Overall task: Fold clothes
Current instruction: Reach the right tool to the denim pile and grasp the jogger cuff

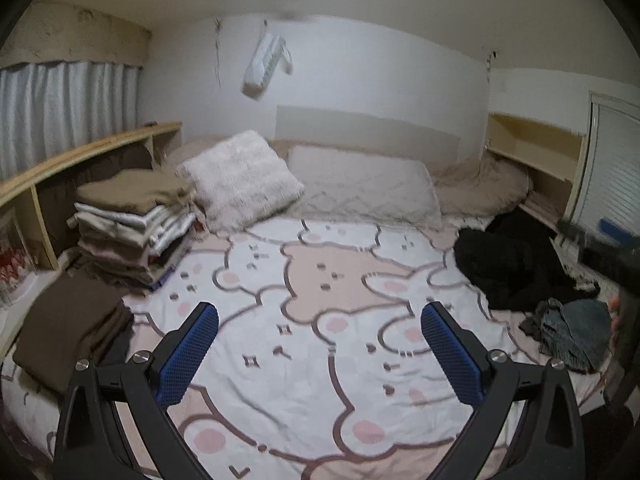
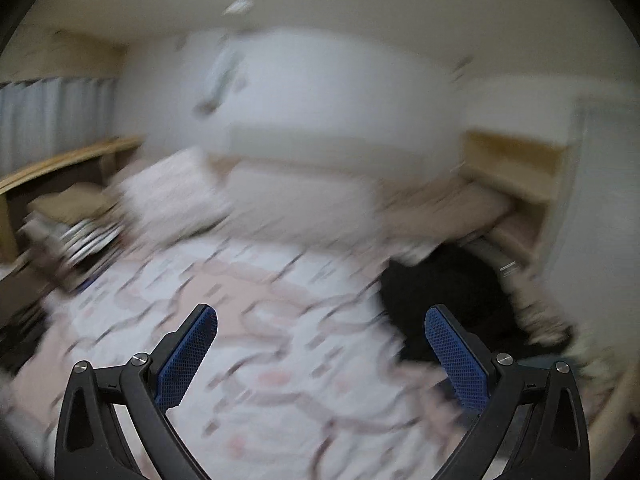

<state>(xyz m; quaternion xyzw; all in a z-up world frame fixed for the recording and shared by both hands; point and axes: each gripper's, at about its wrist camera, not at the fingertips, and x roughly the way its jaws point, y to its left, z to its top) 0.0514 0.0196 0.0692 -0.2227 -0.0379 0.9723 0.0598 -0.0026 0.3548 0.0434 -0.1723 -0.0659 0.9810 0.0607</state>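
Note:
My left gripper (image 1: 320, 312) is open and empty above the bear-print bedspread (image 1: 312, 360). A stack of folded clothes (image 1: 132, 228) stands at the left of the bed, with a folded brown garment (image 1: 72, 328) in front of it. A crumpled black garment (image 1: 516, 264) and a grey-blue garment (image 1: 572, 332) lie at the right. My right gripper (image 2: 320, 316) is open and empty above the bedspread (image 2: 260, 360); its view is blurred. The black garment (image 2: 448, 296) lies ahead and to its right.
Two pillows (image 1: 244, 180) lie at the head of the bed. Wooden shelves run along the left (image 1: 80, 160) and the back right (image 1: 536, 148). A curtain (image 1: 60, 112) hangs at the left. A closet door (image 1: 616, 168) is at the right.

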